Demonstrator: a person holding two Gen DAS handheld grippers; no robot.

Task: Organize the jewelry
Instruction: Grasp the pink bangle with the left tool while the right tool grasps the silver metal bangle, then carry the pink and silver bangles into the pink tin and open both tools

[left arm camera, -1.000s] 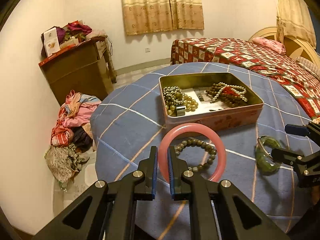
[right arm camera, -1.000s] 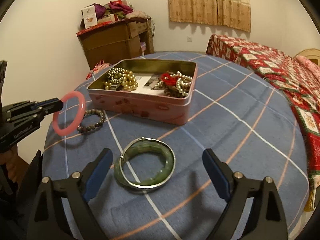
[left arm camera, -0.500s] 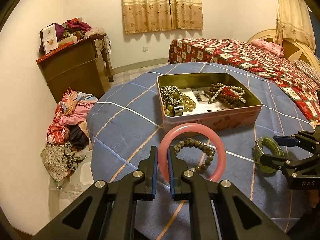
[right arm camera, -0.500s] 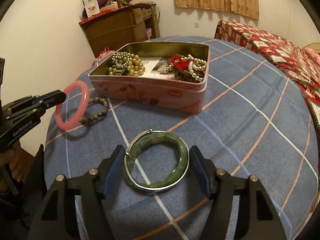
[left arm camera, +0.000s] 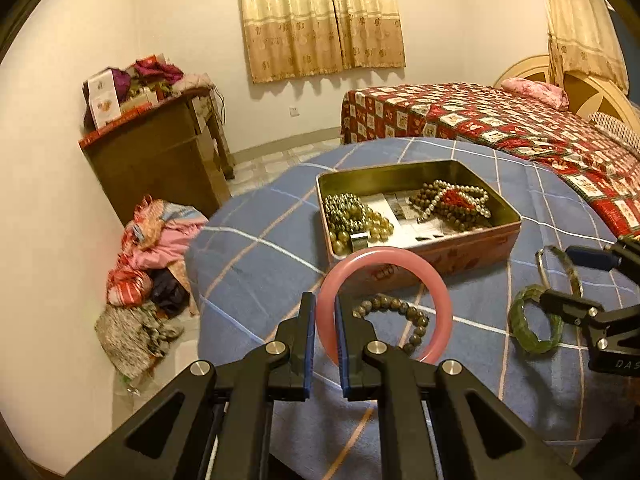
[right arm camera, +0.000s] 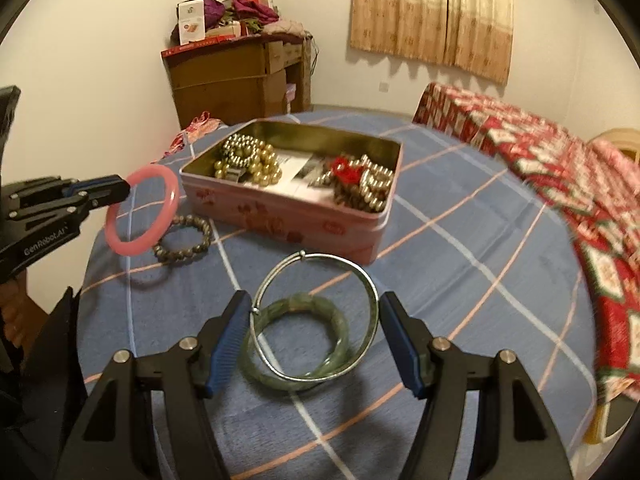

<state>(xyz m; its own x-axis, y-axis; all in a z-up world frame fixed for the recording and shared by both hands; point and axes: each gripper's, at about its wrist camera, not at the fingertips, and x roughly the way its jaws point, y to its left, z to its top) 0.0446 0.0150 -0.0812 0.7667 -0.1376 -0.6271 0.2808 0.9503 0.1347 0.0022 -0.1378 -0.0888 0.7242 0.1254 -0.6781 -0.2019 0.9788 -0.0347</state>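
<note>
My left gripper (left arm camera: 324, 300) is shut on a pink bangle (left arm camera: 436, 284), held upright above the blue checked table; the right wrist view shows that bangle (right arm camera: 172, 200) at the left. My right gripper (right arm camera: 314, 300) is shut across a thin silver bangle (right arm camera: 302, 256), which tilts up off the cloth between both pads. A thick green bangle (right arm camera: 300, 305) lies flat beneath it. A dark bead bracelet (right arm camera: 204, 232) rests on the cloth near the pink bangle. The open pink tin (right arm camera: 280, 220) behind holds several bead strands.
The round table (right arm camera: 480, 264) drops away at the left and front edges. A bed with a red patterned cover (left arm camera: 500, 120) stands to the right. A wooden cabinet (left arm camera: 160, 160) and a pile of clothes (left arm camera: 152, 248) on the floor are beyond the left edge.
My right gripper's fingers came in from wide open onto the silver bangle, which now tilts up off the green one. The left gripper with the pink bangle has stayed put.
</note>
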